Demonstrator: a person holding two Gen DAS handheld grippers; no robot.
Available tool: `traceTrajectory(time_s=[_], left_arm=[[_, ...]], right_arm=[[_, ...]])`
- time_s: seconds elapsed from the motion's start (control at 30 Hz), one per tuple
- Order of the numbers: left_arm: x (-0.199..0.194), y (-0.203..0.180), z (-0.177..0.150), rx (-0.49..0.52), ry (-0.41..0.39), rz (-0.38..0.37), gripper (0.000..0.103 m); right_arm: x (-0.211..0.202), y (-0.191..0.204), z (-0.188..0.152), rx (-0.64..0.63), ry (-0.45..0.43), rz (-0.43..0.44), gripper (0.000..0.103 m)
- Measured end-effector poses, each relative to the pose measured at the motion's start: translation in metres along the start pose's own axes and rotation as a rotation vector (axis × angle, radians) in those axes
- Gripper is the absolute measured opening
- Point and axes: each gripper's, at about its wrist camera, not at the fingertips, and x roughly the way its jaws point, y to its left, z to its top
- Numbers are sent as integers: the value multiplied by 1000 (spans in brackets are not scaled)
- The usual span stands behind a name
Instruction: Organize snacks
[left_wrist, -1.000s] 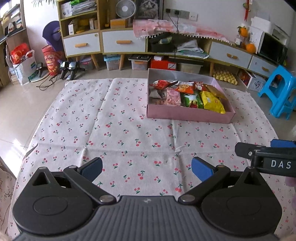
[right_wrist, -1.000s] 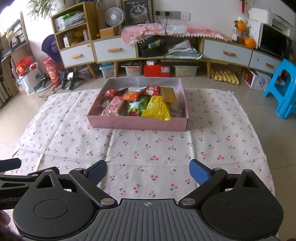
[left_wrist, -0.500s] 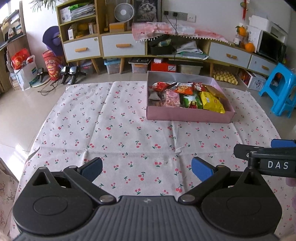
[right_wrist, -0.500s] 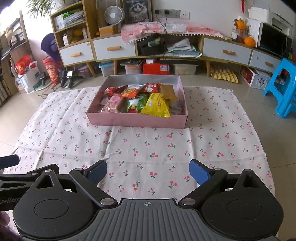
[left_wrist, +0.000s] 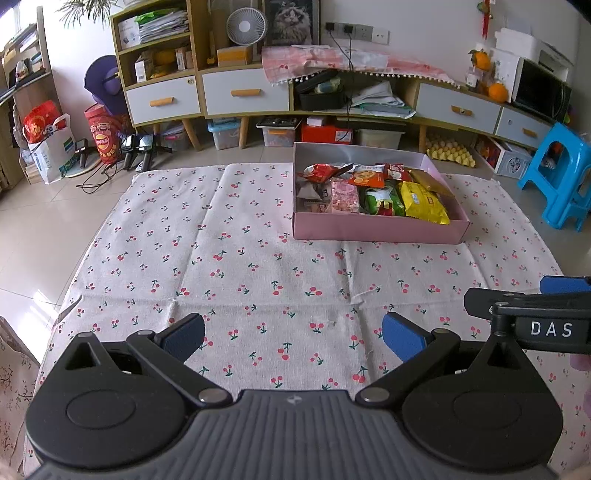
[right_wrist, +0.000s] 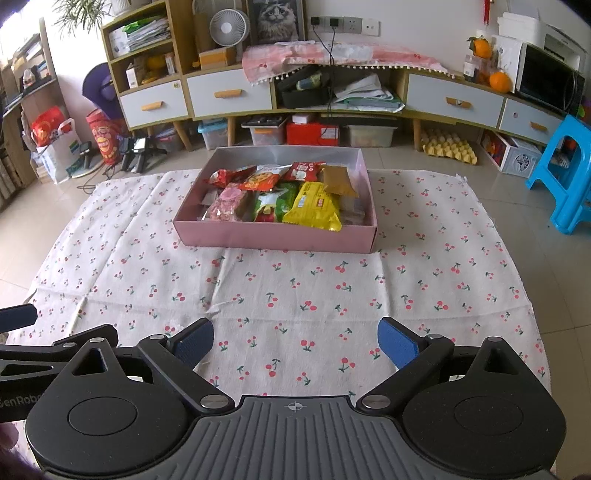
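Left gripper (left_wrist: 293, 338) and right gripper (right_wrist: 295, 341): both jaws spread wide, nothing held, poised side by side over the near part of the cloth (left_wrist: 240, 258). Over the past second both views have pulled back and risen slightly; the box (right_wrist: 275, 240) now sits a little lower and farther ahead, well apart from either tool. All snacks (right_wrist: 280, 201) lie inside the box and none on the cloth, so packing looks complete and this reads as withdrawal. Legible writing: "DAS" on the right gripper's side in the left view; "enRob", cut off, on the left gripper in the right view. Packet labels are too small to read.
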Motion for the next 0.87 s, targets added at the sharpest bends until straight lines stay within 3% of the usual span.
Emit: traceTrajectory(time_s=[0.87], left_arm=[[1, -4, -2, 4, 10, -15, 102]], right_arm=[[2, 1, -2, 1, 6, 3, 97]])
